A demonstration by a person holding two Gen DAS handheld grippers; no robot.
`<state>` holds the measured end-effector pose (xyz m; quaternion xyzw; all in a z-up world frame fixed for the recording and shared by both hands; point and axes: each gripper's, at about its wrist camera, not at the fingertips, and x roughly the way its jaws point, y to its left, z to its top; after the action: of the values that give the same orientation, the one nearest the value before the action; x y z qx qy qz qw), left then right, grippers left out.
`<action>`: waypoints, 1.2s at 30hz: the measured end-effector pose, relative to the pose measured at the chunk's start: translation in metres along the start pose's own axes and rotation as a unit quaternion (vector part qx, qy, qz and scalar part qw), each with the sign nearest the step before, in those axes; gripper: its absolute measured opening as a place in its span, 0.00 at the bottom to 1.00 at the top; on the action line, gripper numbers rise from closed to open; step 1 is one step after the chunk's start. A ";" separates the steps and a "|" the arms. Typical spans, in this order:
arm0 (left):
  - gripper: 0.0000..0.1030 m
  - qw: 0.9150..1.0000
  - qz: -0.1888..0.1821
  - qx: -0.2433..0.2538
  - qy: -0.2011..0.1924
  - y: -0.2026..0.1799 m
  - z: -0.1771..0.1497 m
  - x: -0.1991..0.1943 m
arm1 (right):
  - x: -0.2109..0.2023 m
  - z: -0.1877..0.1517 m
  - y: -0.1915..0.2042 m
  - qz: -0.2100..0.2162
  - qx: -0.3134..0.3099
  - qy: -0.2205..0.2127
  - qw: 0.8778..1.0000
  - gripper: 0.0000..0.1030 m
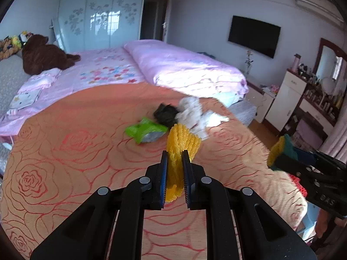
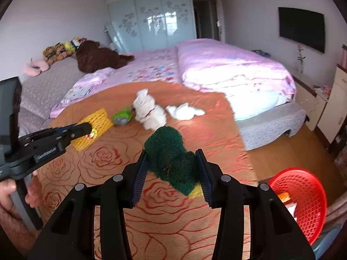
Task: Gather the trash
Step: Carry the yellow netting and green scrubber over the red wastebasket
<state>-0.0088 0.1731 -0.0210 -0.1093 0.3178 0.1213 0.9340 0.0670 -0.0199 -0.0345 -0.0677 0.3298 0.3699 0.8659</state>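
Note:
My left gripper (image 1: 175, 155) is shut on a yellow foam fruit net (image 1: 181, 145) above the orange rose-patterned table (image 1: 65, 162); the net also shows in the right wrist view (image 2: 95, 125). My right gripper (image 2: 172, 153) is shut on a green and yellow scouring sponge (image 2: 171, 160), also seen at the right of the left wrist view (image 1: 279, 149). On the table lie a green wrapper (image 1: 144, 130), a black crumpled piece (image 1: 166, 113), white crumpled paper (image 1: 190, 110) and a white tissue (image 2: 184, 110).
A red plastic basket (image 2: 303, 197) with some scraps inside stands low at the right of the table. A bed with pink bedding (image 2: 216, 65) lies behind the table. A dresser (image 1: 303, 99) stands at the right wall.

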 end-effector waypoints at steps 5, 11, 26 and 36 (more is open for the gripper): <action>0.12 1.000 -0.020 0.017 -0.013 -0.025 0.006 -0.009 | -0.013 0.010 -0.019 -0.029 0.025 -0.015 0.999 0.42; 0.12 0.998 -0.041 0.038 -0.011 -0.055 0.006 -0.006 | -0.031 0.016 -0.037 -0.058 0.050 -0.031 0.997 0.42; 0.12 0.993 -0.086 0.084 -0.008 -0.127 0.016 0.001 | -0.062 0.007 -0.090 -0.120 0.087 -0.049 0.988 0.42; 0.12 0.986 -0.118 0.115 0.010 -0.180 0.017 0.019 | -0.084 -0.009 -0.128 -0.169 0.111 -0.051 0.978 0.42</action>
<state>0.0690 0.0104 0.0029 -0.0390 0.3238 -0.0285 0.9449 0.1071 -0.1649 -0.0050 -0.0073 0.3084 0.1823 0.9336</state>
